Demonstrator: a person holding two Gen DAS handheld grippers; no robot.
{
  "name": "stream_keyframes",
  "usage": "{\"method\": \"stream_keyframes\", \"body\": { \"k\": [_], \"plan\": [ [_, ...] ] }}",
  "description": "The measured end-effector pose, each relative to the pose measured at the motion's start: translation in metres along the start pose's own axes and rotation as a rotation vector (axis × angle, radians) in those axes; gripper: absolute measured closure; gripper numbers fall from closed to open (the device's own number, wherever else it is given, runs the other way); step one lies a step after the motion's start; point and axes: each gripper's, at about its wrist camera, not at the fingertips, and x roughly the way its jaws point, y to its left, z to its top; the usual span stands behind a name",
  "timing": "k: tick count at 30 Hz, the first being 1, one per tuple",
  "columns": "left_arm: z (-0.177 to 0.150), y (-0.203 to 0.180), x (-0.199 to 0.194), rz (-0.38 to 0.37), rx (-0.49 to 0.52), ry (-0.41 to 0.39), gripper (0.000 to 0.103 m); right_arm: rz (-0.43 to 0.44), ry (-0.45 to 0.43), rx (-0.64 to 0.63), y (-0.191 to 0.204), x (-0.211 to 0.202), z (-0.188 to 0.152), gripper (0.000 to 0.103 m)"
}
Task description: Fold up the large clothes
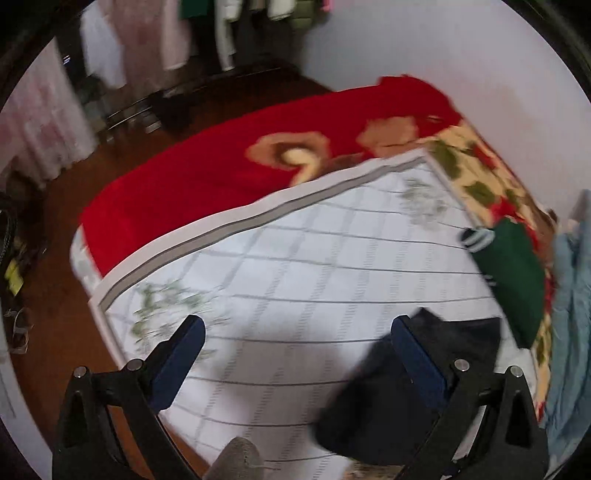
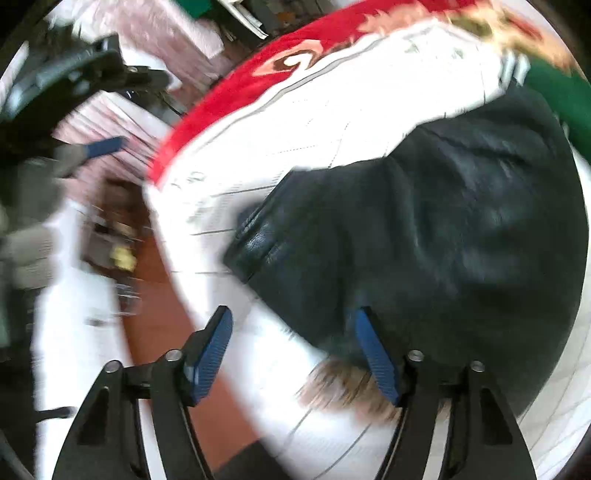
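1. On the bed, a white quilted sheet (image 1: 295,266) with a grey grid lies over a plush red blanket (image 1: 207,173).
2. Left hand-held gripper (image 1: 297,334): released, blue ribbed pads apart, nothing between them.
3. Black leather jacket (image 2: 424,229), creased and glossy, lies bunched on the sheet, its fur trim (image 2: 343,384) nearest.
4. Right hand-held gripper (image 2: 293,325): released, hovering at the jacket's edge.
5. Green knit garment (image 1: 513,280) lies far right.

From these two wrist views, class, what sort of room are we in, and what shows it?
Most likely a bedroom: a bed with a red floral blanket, hanging clothes at the back, and a black jacket on the bed.
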Motion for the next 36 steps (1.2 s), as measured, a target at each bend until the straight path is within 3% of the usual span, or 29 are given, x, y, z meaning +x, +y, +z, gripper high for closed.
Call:
{"method": "stream_keyframes", "body": {
  "k": [4, 6, 10, 13, 15, 19, 22, 25, 27, 29, 32, 33, 34, 36],
  "plan": [
    [-0.019, -0.056, 0.027, -0.026, 0.114, 0.048, 0.001, -0.048, -0.054, 0.236, -0.071, -0.05, -0.014, 0.033],
    [-0.039, -0.073, 0.054, 0.005, 0.161, 0.079, 0.001, -0.069, -0.076, 0.291, -0.092, -0.067, -0.024, 0.062],
    [-0.091, -0.078, 0.136, 0.185, 0.282, 0.248, 0.0, -0.094, -0.103, 0.326, -0.146, -0.052, 0.039, 0.067],
    [-0.104, -0.055, 0.155, 0.161, 0.192, 0.283, 0.0, -0.102, -0.066, 0.299, -0.157, -0.016, 0.086, 0.069],
    [-0.101, -0.045, 0.156, 0.136, 0.139, 0.28, 0.0, -0.162, -0.007, 0.336, -0.179, 0.017, 0.1, 0.081],
    [-0.095, -0.047, 0.16, 0.165, 0.17, 0.272, 0.0, -0.177, 0.025, 0.381, -0.185, 0.042, 0.121, 0.085],
    [-0.085, -0.057, 0.146, 0.201, 0.213, 0.273, 0.0, -0.157, 0.087, 0.379, -0.18, 0.012, 0.118, 0.083],
    [-0.072, -0.069, 0.116, 0.196, 0.247, 0.208, 0.0, -0.095, 0.007, 0.37, -0.169, -0.034, 0.112, 0.08],
    [-0.065, -0.076, 0.102, 0.193, 0.257, 0.181, 0.0, -0.082, -0.014, 0.359, -0.165, -0.043, 0.113, 0.08],
    [-0.057, -0.085, 0.096, 0.181, 0.255, 0.171, 0.0, -0.073, 0.022, 0.358, -0.168, -0.027, 0.117, 0.08],
    [-0.045, -0.103, 0.104, 0.161, 0.257, 0.152, 0.0, -0.13, 0.081, 0.372, -0.187, 0.02, 0.119, 0.082],
    [-0.04, -0.109, 0.108, 0.162, 0.266, 0.146, 0.0, -0.162, 0.087, 0.389, -0.195, 0.032, 0.116, 0.092],
    [-0.037, -0.116, 0.114, 0.166, 0.276, 0.141, 0.0, -0.175, 0.072, 0.401, -0.201, 0.042, 0.113, 0.092],
    [-0.036, -0.131, 0.122, 0.172, 0.303, 0.136, 0.0, -0.184, 0.078, 0.361, -0.195, 0.037, 0.118, 0.092]
  ]
}}
